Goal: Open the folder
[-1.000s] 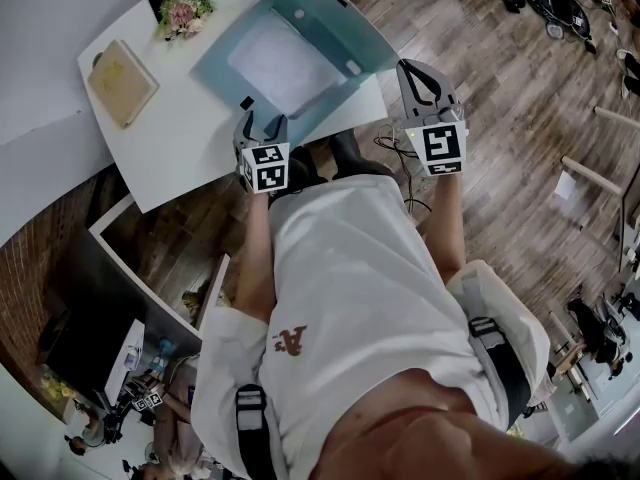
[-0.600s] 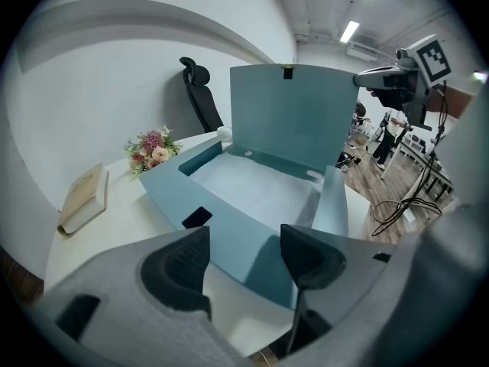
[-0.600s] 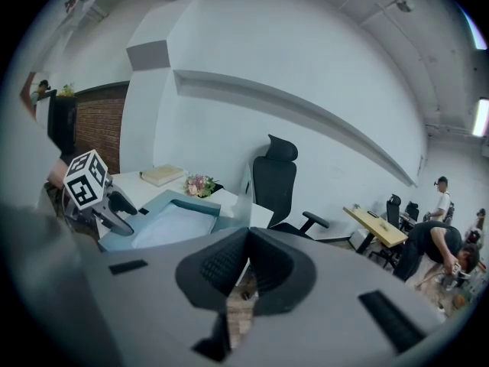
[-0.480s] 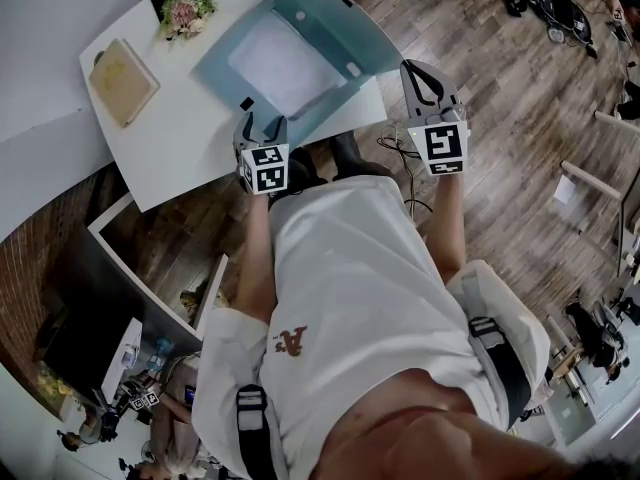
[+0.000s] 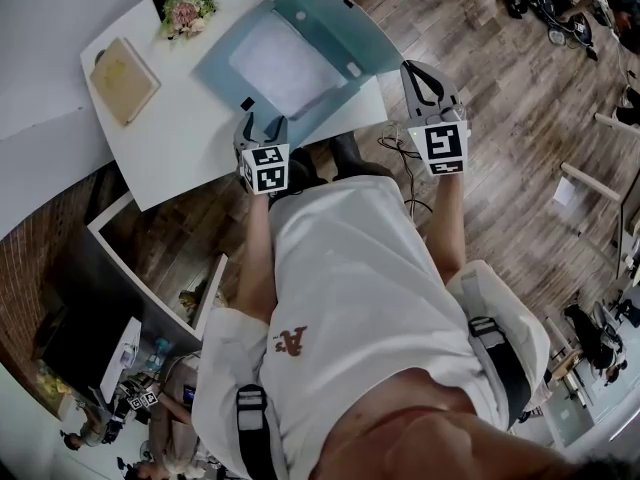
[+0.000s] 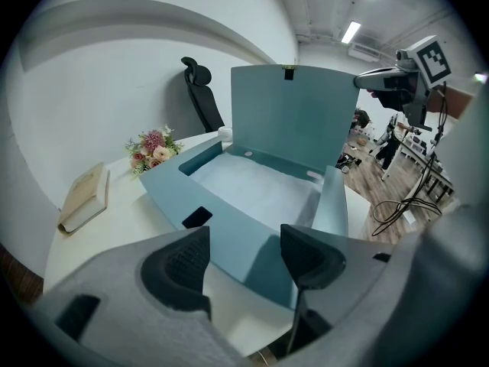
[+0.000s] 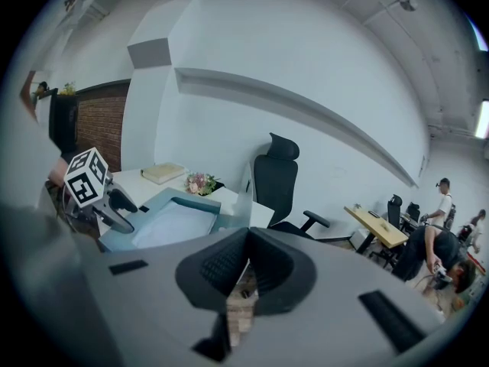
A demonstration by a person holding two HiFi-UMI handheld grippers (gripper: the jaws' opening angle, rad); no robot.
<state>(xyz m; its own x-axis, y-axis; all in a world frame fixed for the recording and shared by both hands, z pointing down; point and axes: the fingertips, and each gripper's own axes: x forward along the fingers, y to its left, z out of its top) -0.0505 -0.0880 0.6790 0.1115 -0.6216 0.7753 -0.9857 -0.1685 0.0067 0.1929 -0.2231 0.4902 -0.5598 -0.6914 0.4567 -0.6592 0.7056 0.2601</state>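
Observation:
A blue-grey box folder point(image 5: 290, 58) lies open on the white table point(image 5: 185, 143), its lid point(image 5: 335, 13) standing up at the far side and white paper inside. In the left gripper view the folder point(image 6: 252, 189) fills the middle, with its front wall just past my jaws. My left gripper point(image 5: 260, 123) hovers at the folder's near edge, open, nothing between its pads point(image 6: 243, 254). Off the table's right corner my right gripper point(image 5: 418, 73) is shut and empty above the wooden floor; its pads meet point(image 7: 246, 262). The right gripper view shows the folder point(image 7: 172, 220) at lower left.
A tan book point(image 5: 122, 80) and a small flower bunch point(image 5: 185, 10) lie on the table left of the folder. A black office chair point(image 7: 286, 182) stands behind the table. Cables point(image 5: 400, 150) trail on the floor by the table's right edge. People work at desks far off.

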